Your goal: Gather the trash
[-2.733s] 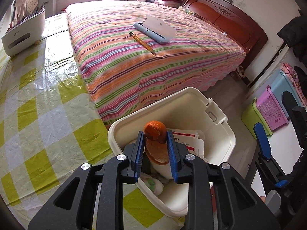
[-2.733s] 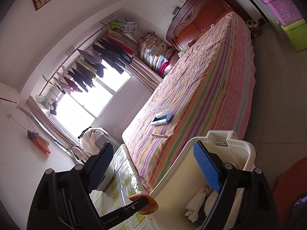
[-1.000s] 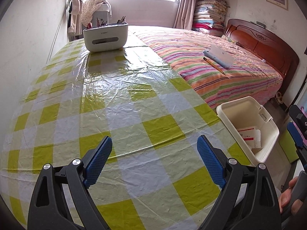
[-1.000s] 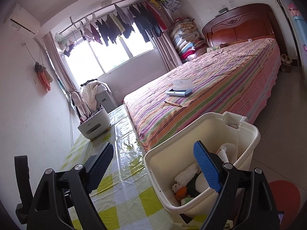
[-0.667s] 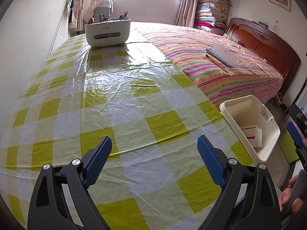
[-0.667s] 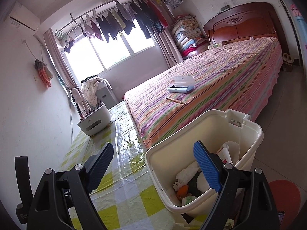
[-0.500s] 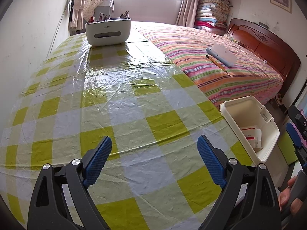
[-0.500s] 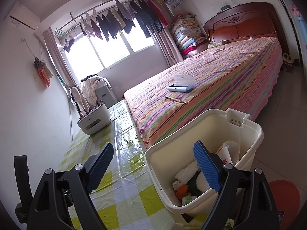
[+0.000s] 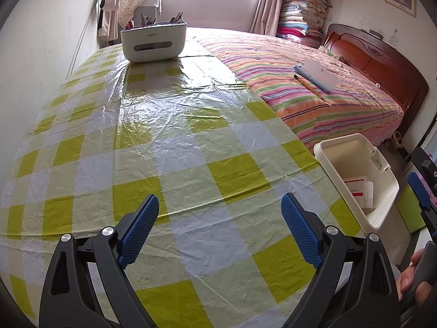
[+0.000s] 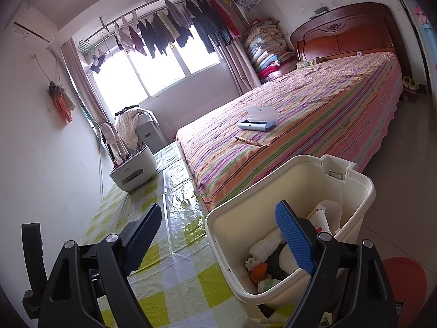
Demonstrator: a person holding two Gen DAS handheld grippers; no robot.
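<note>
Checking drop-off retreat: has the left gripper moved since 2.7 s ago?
Yes. The left gripper was over the trash bin; now it is back over the checked tablecloth, jaws open, bin off to its right.

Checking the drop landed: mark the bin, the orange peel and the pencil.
bin (image 10: 352,176): right wrist view, far rim.
orange peel (image 10: 259,270): right wrist view, its middle, inside bin.
pencil (image 10: 248,141): right wrist view, mid-shaft, on bed.

Right gripper (image 10: 218,224) hangs wide open and empty above the cream bin (image 10: 352,188), orange peel (image 10: 259,270) and white scraps inside, checked table (image 10: 174,281) at left.
</note>
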